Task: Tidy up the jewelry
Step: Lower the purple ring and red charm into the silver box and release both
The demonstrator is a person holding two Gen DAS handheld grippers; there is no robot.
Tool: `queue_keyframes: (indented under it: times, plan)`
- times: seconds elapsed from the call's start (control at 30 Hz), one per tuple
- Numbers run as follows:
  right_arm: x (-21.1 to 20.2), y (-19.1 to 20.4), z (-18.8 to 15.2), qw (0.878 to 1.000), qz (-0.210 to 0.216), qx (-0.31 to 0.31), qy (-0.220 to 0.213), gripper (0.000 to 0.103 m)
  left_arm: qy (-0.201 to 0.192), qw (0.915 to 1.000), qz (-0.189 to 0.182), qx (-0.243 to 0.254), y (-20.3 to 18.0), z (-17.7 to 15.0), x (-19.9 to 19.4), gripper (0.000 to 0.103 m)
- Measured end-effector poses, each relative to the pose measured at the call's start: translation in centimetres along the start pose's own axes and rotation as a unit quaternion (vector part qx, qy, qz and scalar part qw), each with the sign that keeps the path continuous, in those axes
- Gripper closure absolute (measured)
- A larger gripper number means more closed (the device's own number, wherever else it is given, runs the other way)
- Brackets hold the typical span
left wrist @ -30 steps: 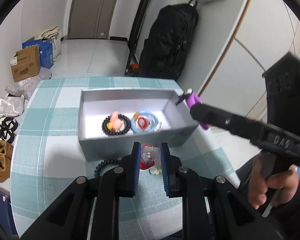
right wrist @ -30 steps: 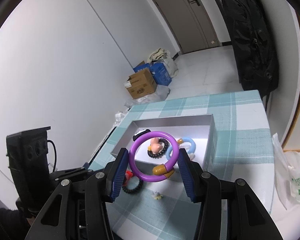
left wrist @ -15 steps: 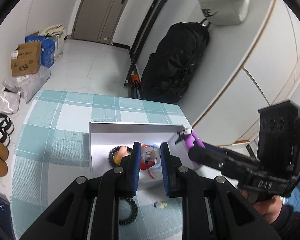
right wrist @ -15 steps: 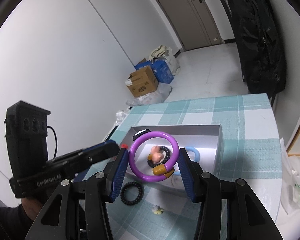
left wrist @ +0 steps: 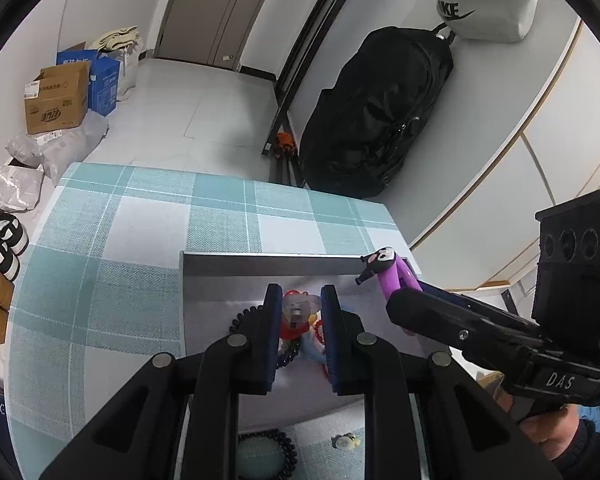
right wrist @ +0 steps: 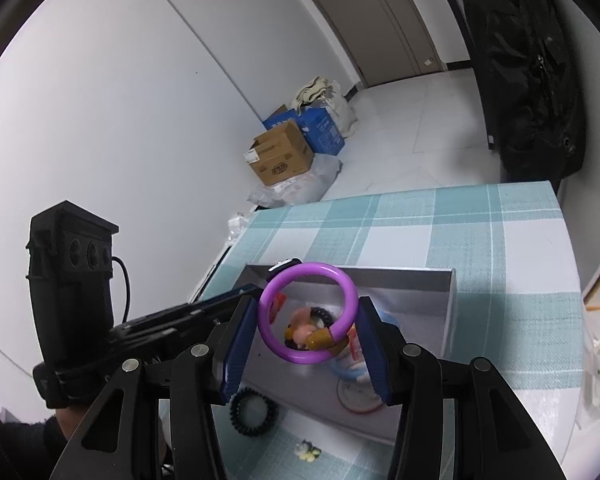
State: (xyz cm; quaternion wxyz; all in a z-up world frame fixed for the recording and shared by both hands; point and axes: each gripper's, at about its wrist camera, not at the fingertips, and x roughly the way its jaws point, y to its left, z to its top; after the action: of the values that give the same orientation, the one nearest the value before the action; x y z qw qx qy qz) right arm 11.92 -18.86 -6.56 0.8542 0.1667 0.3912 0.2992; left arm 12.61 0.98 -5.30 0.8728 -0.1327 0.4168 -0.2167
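Underneath, a teal-and-white checked surface (left wrist: pixel 148 240) carries a grey box (left wrist: pixel 260 264). Over the box, the left tool (left wrist: pixel 298 312) pinches a red-and-clear trinket (left wrist: pixel 296 314), and the right tool (right wrist: pixel 306 320) grips a purple ring (right wrist: pixel 342 280). Beyond the box: pale tiled floor (left wrist: pixel 188 104), cardboard boxes (left wrist: pixel 56 98), a black bag (left wrist: pixel 376 120).

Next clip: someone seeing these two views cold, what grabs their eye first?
Probably the bright purple ring clamped in the right claw, hanging over the grey box. Next, the small red and clear trinket pinched in the left claw, also above the box, where a black bead bracelet and a blue ring already lie. A black coil hair tie and a tiny pale charm sit outside on the checked tablecloth.
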Motion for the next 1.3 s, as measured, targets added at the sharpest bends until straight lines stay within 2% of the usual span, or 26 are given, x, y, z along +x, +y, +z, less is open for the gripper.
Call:
queue_keyframes:
  times: [0.33,0.5,0.57,0.63,0.67,0.7,0.77,1.03,1.3]
  plan:
    - [0.9,-1.3,0.3,1.000,-0.007,0.024,0.015,0.054,0.010,0.9998,0.005,-0.014,0.3,0.2,0.9,0.088]
    - [1.1,-1.2,0.3,1.000,-0.020,0.016,0.017,0.051,0.025,0.9995,0.012,-0.016,0.0,0.2,1.1,0.088]
    - [0.9,-1.2,0.2,0.999,-0.022,0.017,0.016,0.048,0.032,0.9993,0.003,-0.019,0.0,0.3,1.2,0.087]
    - [0.6,-1.3,0.2,1.000,-0.020,0.022,0.008,0.039,0.032,0.9992,0.000,-0.023,0.0,0.4,1.1,0.084]
    - [0.4,-1.4,0.3,1.000,-0.017,0.024,0.005,0.039,0.031,0.9992,-0.006,-0.026,0.1,0.3,0.9,0.077]
    - [0.2,-1.5,0.3,1.000,-0.015,0.028,0.002,0.039,0.032,0.9990,-0.006,-0.030,0.2,0.3,0.8,0.065]
    - [-0.2,-1.7,0.3,0.999,-0.017,0.032,-0.006,0.038,0.021,0.9992,-0.008,-0.032,0.2,0.2,0.3,0.054]
    - [-1.6,-1.8,0.3,0.999,-0.029,0.028,-0.031,0.028,0.009,0.9996,0.004,-0.025,0.1,-0.1,-0.8,0.053]
    - [-2.4,-0.6,-1.0,0.998,-0.046,-0.013,-0.036,0.026,-0.011,0.9995,0.028,-0.011,0.0,-1.0,-2.6,0.053]
